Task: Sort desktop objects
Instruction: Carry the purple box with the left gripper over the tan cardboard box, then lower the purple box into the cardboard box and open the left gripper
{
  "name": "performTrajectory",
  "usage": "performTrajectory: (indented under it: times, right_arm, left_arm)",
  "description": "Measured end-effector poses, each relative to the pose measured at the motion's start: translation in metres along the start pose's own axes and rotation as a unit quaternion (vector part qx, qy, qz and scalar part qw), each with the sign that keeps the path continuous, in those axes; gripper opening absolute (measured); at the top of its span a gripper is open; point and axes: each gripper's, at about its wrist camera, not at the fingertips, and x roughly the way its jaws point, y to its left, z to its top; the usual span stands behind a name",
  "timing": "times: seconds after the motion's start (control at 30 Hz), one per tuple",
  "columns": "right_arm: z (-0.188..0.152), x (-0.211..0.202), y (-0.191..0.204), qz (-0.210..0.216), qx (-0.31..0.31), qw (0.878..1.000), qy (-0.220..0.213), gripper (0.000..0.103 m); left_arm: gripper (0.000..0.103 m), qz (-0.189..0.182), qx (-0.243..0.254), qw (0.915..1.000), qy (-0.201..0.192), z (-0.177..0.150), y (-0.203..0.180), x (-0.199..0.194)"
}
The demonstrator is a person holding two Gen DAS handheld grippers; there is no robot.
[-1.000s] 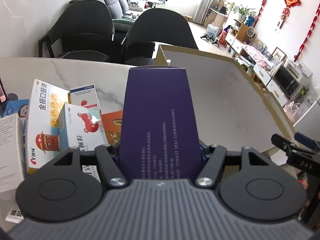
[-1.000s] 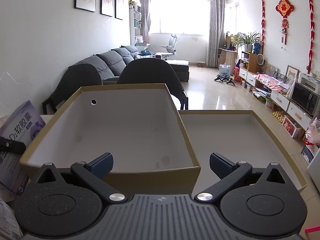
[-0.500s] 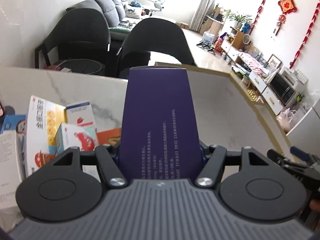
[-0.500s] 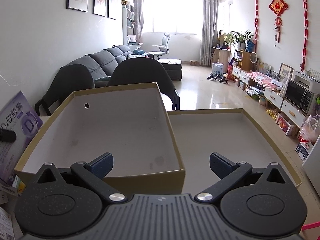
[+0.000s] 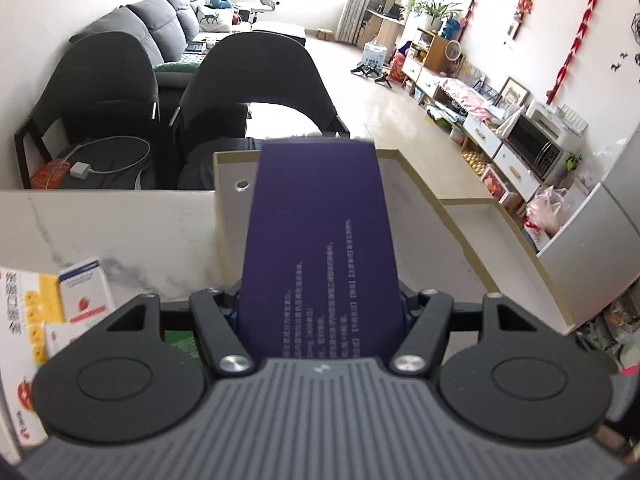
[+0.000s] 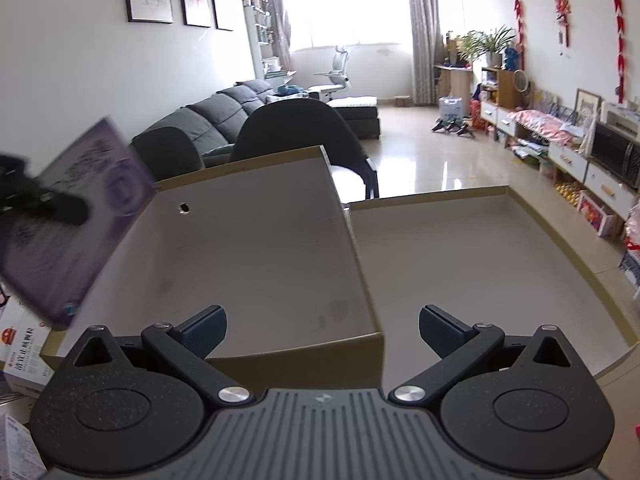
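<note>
A purple carton [image 5: 320,240], seemingly light and stiff, is clamped at its near end between the left gripper [image 5: 320,308] fingers; the right gripper [image 6: 322,326] fingers are spread, empty, before the cardboard tray [image 6: 260,248].

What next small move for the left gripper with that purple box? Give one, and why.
Probably ease forward over the left cardboard tray, then release. The left gripper is shut on the purple rectangular box, near that tray's left edge; the tray looks bare.

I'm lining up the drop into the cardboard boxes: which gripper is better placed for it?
Left. The left gripper is shut on the purple box, which reaches over the left cardboard box. The right gripper hangs open with nothing between its fingers.
</note>
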Motion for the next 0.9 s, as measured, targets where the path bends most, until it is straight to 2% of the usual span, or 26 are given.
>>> performTrajectory:
  times: [0.2,0.37,0.6,0.9]
  right_arm:
    - [0.005,-0.004,0.008,0.038,0.006,0.999,0.016,0.103]
    - [0.005,-0.008,0.011,0.044,0.001,0.999,0.019,0.103]
    - [0.005,-0.014,0.014,0.052,-0.007,0.998,0.024,0.103]
    - [0.005,-0.019,0.017,0.064,-0.002,0.998,0.028,0.103]
  left_arm:
    - [0.064,0.005,-0.003,0.9996,0.028,0.008,-0.014,0.035]
    - [0.064,0.01,0.014,0.9988,0.045,0.014,-0.028,0.055]
    - [0.064,0.008,0.02,0.995,0.097,0.026,-0.041,0.091]
    - [0.064,0.021,0.015,0.994,0.107,0.031,-0.059,0.125]
